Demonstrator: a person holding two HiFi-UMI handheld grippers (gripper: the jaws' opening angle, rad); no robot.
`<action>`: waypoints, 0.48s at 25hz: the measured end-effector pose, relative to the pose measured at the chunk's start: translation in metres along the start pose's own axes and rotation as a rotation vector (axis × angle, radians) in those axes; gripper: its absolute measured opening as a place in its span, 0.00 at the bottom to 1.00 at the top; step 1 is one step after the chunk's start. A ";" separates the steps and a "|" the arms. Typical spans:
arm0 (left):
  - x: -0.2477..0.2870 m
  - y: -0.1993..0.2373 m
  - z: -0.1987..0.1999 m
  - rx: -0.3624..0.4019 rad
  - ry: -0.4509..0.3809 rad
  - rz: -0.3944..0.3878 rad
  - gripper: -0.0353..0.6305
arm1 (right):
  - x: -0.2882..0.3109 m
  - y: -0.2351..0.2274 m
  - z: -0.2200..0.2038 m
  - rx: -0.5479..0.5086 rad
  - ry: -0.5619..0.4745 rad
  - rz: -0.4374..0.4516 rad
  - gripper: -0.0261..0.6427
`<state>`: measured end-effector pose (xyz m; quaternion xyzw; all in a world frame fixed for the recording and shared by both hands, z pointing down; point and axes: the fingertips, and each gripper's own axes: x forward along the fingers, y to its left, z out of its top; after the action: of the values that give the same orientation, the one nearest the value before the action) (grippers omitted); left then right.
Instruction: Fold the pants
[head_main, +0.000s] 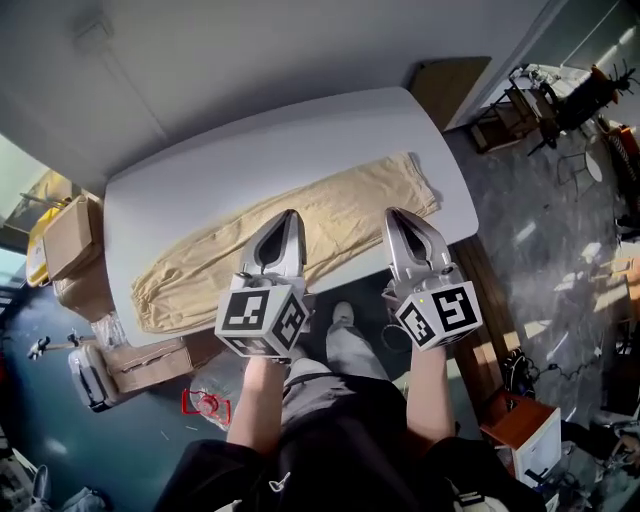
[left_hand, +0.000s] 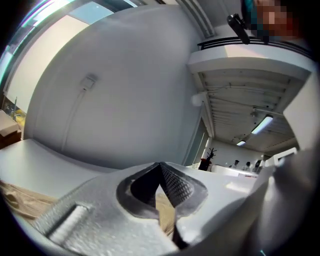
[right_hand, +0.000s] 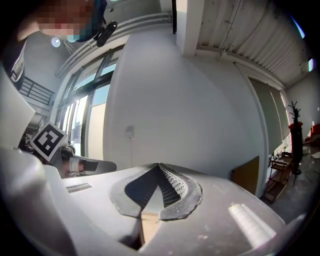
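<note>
I find the beige pants (head_main: 330, 215) spread flat, softly creased, lengthwise along the near edge of the smooth white round-cornered table (head_main: 250, 150). A broad bare strip is left on the far side. Left gripper (head_main: 291, 213) and right gripper (head_main: 392, 212) sit over the cloth's near edge. Both have ribbed pads closed tip to tip, with nothing gripped.
</note>
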<state>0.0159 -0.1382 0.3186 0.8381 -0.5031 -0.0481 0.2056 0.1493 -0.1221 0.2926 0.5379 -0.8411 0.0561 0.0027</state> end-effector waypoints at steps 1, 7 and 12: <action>0.009 -0.009 -0.004 0.003 0.011 -0.020 0.06 | -0.005 -0.014 0.000 0.003 0.000 -0.028 0.05; 0.058 -0.048 -0.035 0.019 0.088 -0.106 0.06 | -0.036 -0.095 -0.014 0.034 0.014 -0.192 0.05; 0.093 -0.076 -0.066 0.022 0.159 -0.154 0.06 | -0.054 -0.146 -0.028 0.058 0.037 -0.279 0.05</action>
<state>0.1425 -0.1677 0.3609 0.8776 -0.4198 0.0084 0.2315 0.3025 -0.1306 0.3305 0.6485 -0.7559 0.0893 0.0107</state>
